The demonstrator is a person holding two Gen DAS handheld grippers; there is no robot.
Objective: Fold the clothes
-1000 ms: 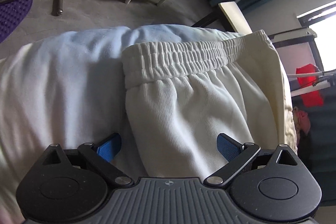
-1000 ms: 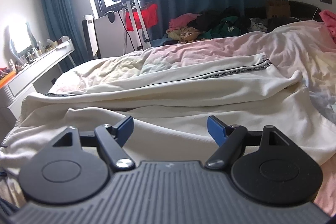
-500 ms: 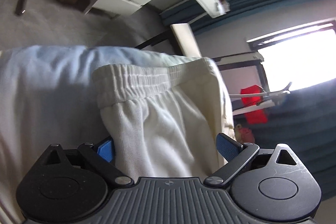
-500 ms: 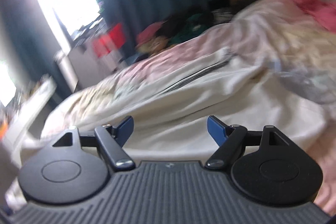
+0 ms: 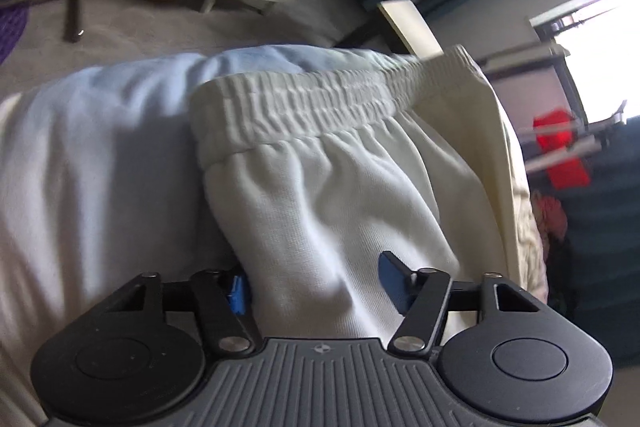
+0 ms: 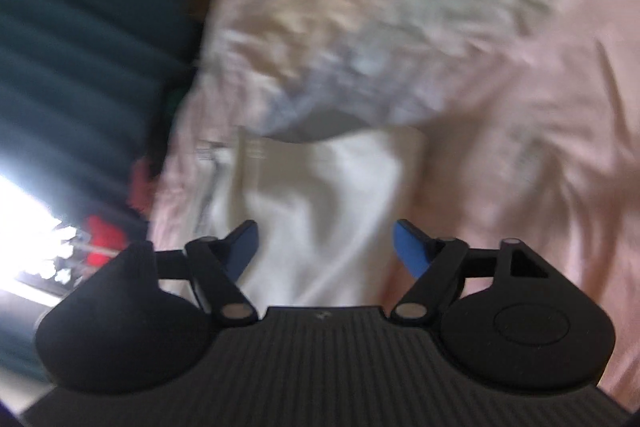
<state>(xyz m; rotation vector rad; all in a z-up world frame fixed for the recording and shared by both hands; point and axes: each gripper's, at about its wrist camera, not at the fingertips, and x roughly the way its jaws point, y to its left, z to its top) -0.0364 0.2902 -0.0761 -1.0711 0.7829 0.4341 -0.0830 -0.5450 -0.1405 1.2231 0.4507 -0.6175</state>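
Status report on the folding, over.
Left gripper open, straddling the cream trousers below the waistband. Right gripper open over white cloth; view blurred. Nothing in the way.

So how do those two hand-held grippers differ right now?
The left hand-held gripper sits at the white trousers' gathered waistband end; the right hand-held gripper is over plain white cloth lying on the pink bedsheet. The left view is fairly sharp, the right blurred. Both have blue pads spread apart with cloth between them.
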